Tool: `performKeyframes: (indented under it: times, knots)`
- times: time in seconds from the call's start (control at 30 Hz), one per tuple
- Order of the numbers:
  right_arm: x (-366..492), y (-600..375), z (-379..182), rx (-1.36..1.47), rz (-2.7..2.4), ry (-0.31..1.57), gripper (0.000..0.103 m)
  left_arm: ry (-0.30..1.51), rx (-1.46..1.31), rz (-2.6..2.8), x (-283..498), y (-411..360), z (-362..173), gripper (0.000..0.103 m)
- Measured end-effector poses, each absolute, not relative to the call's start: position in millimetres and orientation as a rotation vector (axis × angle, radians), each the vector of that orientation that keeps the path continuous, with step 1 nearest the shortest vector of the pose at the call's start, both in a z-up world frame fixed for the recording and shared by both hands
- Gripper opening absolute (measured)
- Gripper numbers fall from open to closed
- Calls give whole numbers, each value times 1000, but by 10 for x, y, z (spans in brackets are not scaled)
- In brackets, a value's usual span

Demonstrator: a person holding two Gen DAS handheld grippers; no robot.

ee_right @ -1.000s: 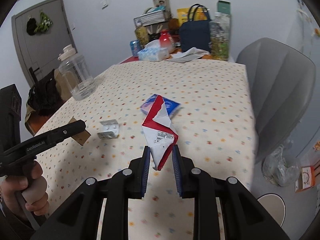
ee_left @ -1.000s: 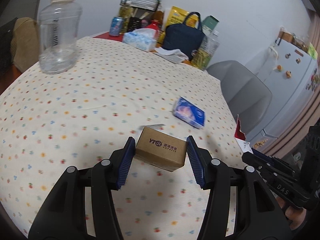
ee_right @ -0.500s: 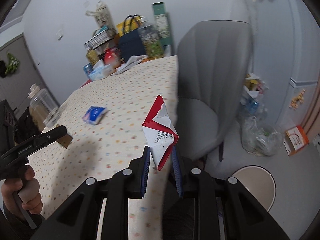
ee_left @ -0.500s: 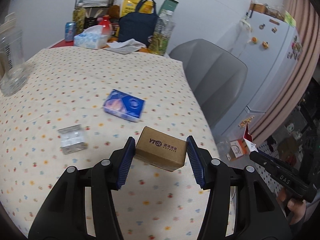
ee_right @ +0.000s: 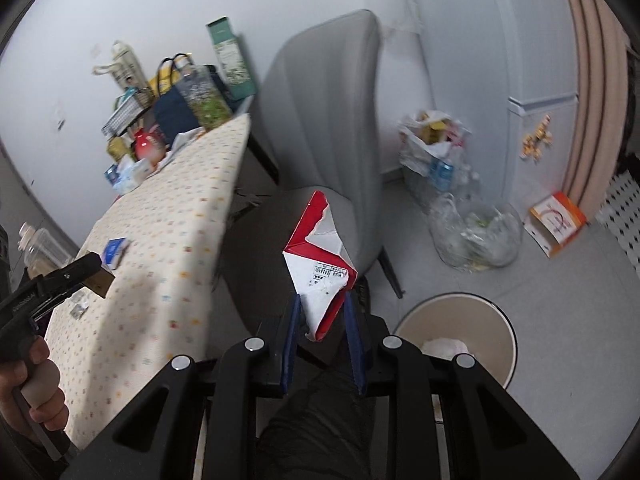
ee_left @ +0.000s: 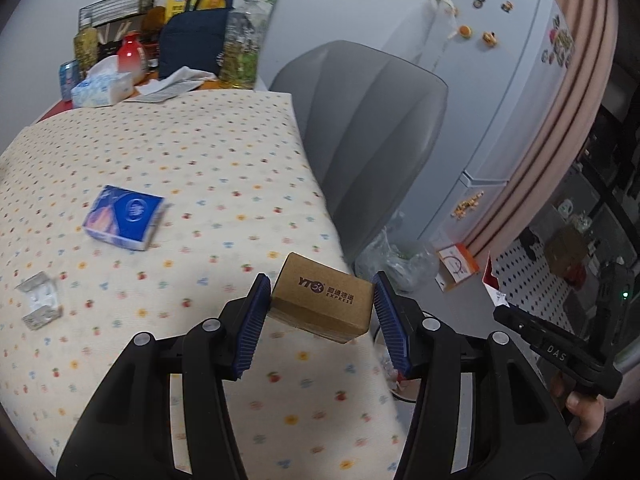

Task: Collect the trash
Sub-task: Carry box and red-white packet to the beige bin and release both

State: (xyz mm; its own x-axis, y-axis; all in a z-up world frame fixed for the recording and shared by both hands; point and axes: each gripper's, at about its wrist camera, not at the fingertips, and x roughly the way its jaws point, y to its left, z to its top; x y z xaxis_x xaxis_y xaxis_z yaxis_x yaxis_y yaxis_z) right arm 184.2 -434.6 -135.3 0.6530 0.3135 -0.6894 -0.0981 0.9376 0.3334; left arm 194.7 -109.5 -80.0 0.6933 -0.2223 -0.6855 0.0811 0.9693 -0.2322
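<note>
Hand-held gripper (ee_right: 322, 350) beside bin (ee_right: 496, 322) (tissue (ee_right: 444, 347) inside)

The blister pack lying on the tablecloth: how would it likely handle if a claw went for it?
The blister pack looks thin and flat, so probably very light and hard to get pads under. Its shiny foil-and-plastic surface suggests it may slip or skate on the tablecloth if pushed. It already looks crumpled, so it likely bends rather than breaks.

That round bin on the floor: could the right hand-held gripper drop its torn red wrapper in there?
Probably yes. The bin stands open beside the right hand-held gripper, and nothing lies between it and the wrapper.
</note>
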Motion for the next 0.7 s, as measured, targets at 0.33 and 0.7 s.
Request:
performKeyframes:
  times: [0.33, 0.7]
  knots:
    - [1949, -4810, -1747, 345, 177, 881, 23, 835, -135, -231, 2195, -1661, -917, 53]
    - [1940, -5249, -2007, 409, 83, 914, 57, 876, -76, -314, 2390, -2273, -1026, 53]
